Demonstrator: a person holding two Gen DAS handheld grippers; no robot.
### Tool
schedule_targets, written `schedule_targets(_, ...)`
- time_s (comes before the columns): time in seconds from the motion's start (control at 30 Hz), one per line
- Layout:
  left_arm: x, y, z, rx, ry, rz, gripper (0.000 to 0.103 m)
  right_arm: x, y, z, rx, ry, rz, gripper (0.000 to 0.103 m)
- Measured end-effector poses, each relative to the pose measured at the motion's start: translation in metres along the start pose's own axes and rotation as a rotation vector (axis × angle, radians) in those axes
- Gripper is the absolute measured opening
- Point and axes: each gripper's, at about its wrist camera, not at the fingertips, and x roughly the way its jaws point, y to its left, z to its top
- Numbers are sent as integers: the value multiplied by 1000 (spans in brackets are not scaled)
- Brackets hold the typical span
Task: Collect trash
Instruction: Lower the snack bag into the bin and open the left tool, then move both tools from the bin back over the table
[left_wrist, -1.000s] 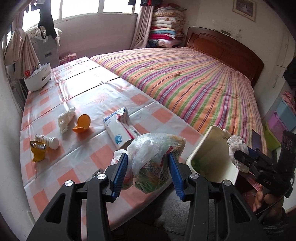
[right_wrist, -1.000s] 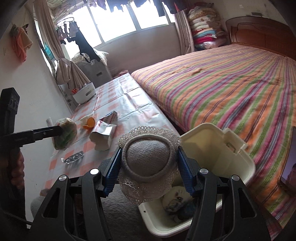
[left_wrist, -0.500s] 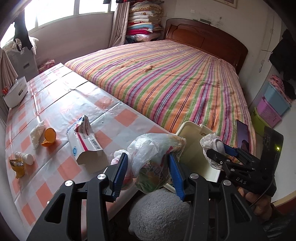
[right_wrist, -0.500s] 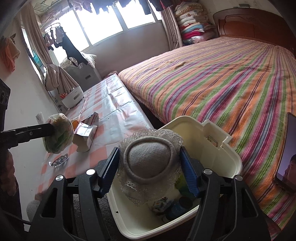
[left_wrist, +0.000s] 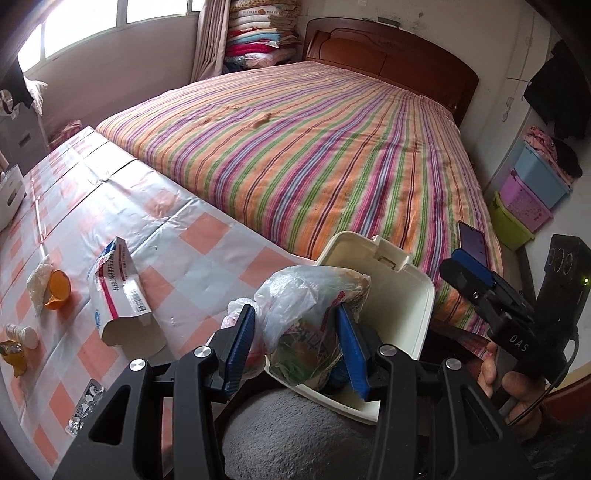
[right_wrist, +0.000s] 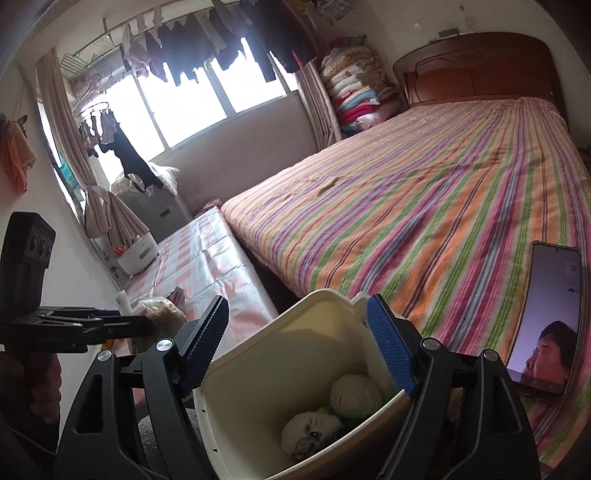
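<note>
My left gripper is shut on a clear plastic bag of trash and holds it over the near rim of the cream bin. My right gripper is open and empty above the same bin; a pale lacy round cover and other trash lie inside it. The left gripper with the bag also shows in the right wrist view. The right gripper shows in the left wrist view, open. On the checked table lie a torn box, an orange cup, a crumpled tissue and a small white bottle.
A striped bed runs along the table's far side, with a phone on its edge. A blister pack lies at the table's near edge, a yellow wrapper at the left. A grey stool is below the grippers.
My right gripper has opened and dropped the lacy cover into the bin. My left gripper has carried the bag rightwards off the table to the bin's rim.
</note>
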Motion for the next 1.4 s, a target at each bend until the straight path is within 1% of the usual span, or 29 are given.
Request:
schedule_targets(0.1,11,-14,2,27,21,-23,44,-8,-11,3,27,-38,-23,76)
schedule_targets(0.3,36,-38,5,74,61,-43,44,-8,-15,-6,46,-45,-42,76)
schedule_targets(0.4,46,-47,5,97,68,-34,49,-7,-14,-9,47,-41,-47,76)
schedule_targets(0.47,50,-52,4,104,60,-35,55,-7,-14,-11,49,-41,-46,76)
schedule_targets(0.53,52,-54,4,104,50,-34,59,-8,-14,-11,51,-40,-44,76)
schedule_targets(0.57,52,-55,4,102,42,-31,64,-8,-14,-11,52,-40,-44,76)
schedule_targets(0.67,48,-54,5,86,20,-24,74,-8,-15,-14,56,-34,-37,76)
schedule_targets(0.73,43,-50,5,63,18,-33,78,-8,-14,-14,58,-33,-32,76)
schedule_targets(0.8,35,-44,5,31,4,-23,79,-9,-12,-15,56,-32,-23,76)
schedule_targets(0.9,15,-31,3,-16,-55,-9,82,-8,-2,-16,47,-29,2,76)
schedule_targets(0.97,2,-19,0,-51,-100,16,83,-7,3,-17,33,-22,13,78)
schedule_targets(1.07,-15,-2,-4,-109,-142,34,83,-1,8,-21,26,-5,35,79)
schedule_targets(1.27,-33,29,-14,-209,-174,69,83,11,17,-21,15,27,58,79)
schedule_targets(1.4,-37,45,-22,-271,-164,70,83,13,26,-21,-7,35,75,79)
